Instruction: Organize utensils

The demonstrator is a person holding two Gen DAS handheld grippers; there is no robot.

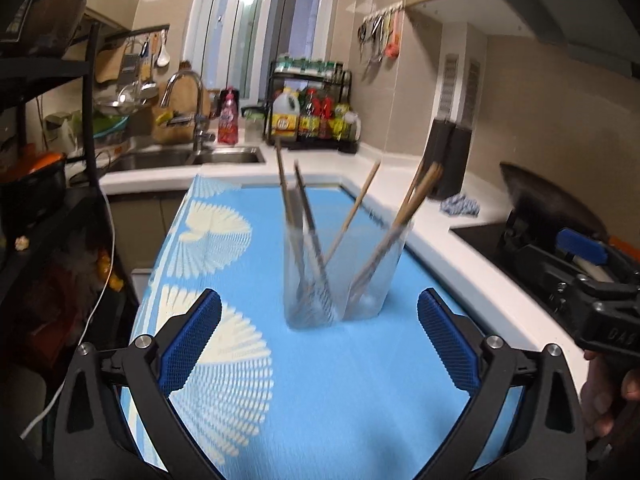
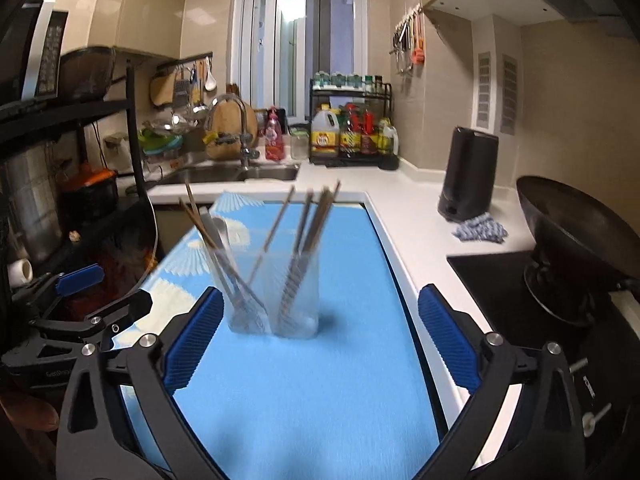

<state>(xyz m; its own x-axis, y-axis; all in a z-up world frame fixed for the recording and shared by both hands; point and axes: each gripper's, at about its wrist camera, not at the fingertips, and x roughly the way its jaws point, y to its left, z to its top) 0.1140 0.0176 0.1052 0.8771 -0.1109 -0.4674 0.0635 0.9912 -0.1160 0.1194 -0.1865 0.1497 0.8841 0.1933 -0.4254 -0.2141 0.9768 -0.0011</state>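
Left wrist view:
- Left gripper [image 1: 319,344]: jaws spread wide, nothing between the pads, set low over the blue mat [image 1: 320,380].
- Two clear cups [image 1: 340,276] upright on the mat, touching side by side, ahead of the fingers and clear of them.
- Chopsticks [image 1: 304,216] standing in the cups, long axes steep, tips down; left bundle tilted up-left, right bundle [image 1: 416,200] tilted up-right, one stick [image 1: 356,208] between them.
- Image blurred; stick count not readable.
- Bare mat on both sides of the cups and in front; mat's left edge drops off beside a dark rack [image 1: 48,184]; right edge borders the white counter [image 1: 460,264].
- Right gripper [image 1: 592,268] at the right margin, over the counter's edge.

Right wrist view:
- Right gripper [image 2: 320,340]: jaws spread wide, empty, cups [image 2: 276,300] just beyond the fingertips, nearer the left finger.
- Chopsticks [image 2: 316,220] fanned: left group [image 2: 200,224] leaning up-left, right group leaning up-right.
- Open mat [image 2: 320,392] near the camera; counter [image 2: 416,216] to the right, wok [image 2: 576,220] on a black hob [image 2: 492,276] well apart.
- Left gripper [image 2: 80,304] at the left margin, beside the mat's left edge.
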